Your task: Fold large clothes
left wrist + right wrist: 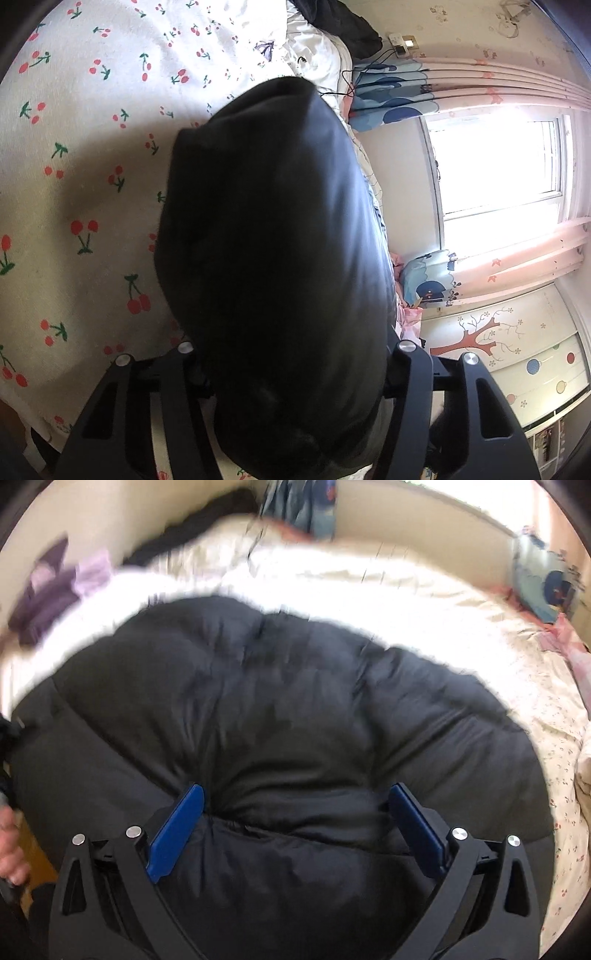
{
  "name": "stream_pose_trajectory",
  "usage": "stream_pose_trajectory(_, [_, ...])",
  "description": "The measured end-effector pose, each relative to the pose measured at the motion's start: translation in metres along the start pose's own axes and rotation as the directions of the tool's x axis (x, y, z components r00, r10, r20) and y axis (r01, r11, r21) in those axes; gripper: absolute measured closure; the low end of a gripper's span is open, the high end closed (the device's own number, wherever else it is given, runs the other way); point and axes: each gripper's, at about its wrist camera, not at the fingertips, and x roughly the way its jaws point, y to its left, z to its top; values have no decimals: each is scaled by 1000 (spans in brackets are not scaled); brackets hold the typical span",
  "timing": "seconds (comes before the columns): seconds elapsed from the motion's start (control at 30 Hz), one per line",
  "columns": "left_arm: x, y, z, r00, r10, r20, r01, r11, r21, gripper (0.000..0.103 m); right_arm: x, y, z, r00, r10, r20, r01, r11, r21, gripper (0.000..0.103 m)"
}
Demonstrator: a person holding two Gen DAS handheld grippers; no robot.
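From my left claw (291,369) I see a thick fold of the black padded jacket (273,236) filling the space between the fingers; the pads themselves are buried under the cloth, so I cannot tell whether they press on it. The jacket bulges forward over the bed sheet (74,177), white with a red cherry print, and the curtained window (495,162) glows at the right.

My right claw (295,823) stands wide over the same jacket (280,709), which lies spread on the bed (424,590). Its blue pads (177,830) sit against a puffed ridge of the fabric bunched between them, with the jacket creased there. A purple garment (44,594) lies far off on the bed. This view is blurred.
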Motion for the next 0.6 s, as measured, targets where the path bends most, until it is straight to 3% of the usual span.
stream_pose_trajectory(0.1, [-6, 1, -7, 1000, 10, 4, -10, 1000, 23, 45, 4, 4, -3, 1000, -16, 13, 16, 1000, -16, 6])
stream_pose_trajectory(0.23, [-12, 8, -12, 1000, 12, 3, -12, 999, 32, 45, -14, 4, -7, 995, 5, 99, -5, 1000, 0, 6])
stream_pose_trajectory(0.33, [-13, 8, -15, 1000, 9, 9, -9, 999, 38, 45, 3, 11, -10, 999, -9, 34, 9, 1000, -24, 6])
stream_pose_trajectory(0.6, [-18, -18, -22, 1000, -6, 25, 2, 989, 149, 52, 24, 20, -17, 999, -16, 31, 17, 999, -35, 6])
